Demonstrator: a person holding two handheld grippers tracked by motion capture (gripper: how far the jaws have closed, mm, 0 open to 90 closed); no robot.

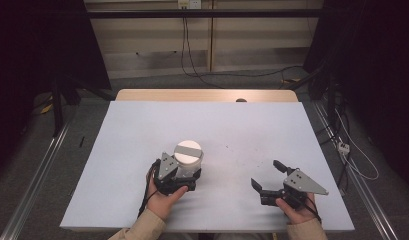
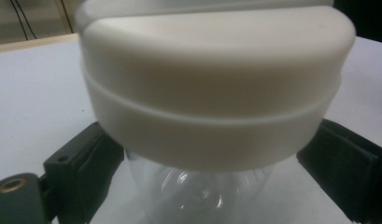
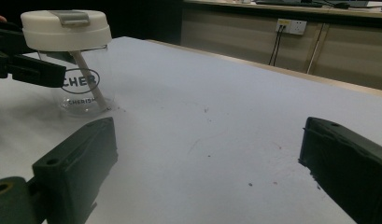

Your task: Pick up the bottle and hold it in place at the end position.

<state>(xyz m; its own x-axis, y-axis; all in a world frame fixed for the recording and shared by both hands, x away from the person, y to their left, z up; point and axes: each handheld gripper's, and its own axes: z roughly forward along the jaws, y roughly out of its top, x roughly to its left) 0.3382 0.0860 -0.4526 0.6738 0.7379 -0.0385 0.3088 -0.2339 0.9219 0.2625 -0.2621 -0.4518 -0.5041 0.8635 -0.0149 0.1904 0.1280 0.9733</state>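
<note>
A clear cup (image 1: 188,155) with a thick white lid stands upright on the white table (image 1: 217,120), left of centre. My left gripper (image 1: 184,171) reaches around it from the near side. In the left gripper view the cup (image 2: 216,84) is very close, and the black jaws flank its clear body just under the lid, the right jaw with a small gap. The left gripper (image 2: 212,186) is open with the cup between its jaws. My right gripper (image 1: 266,173) rests at the near right, open and holding nothing. The right gripper view has the cup (image 3: 69,32) far left, printed with letters, a straw inside.
The tabletop carries a few small dark specks near its middle (image 3: 205,112). A wooden strip (image 1: 207,95) runs along the table's far edge. Cables hang down the back wall (image 1: 184,45), and metal rails (image 1: 42,165) lie on the floor on both sides.
</note>
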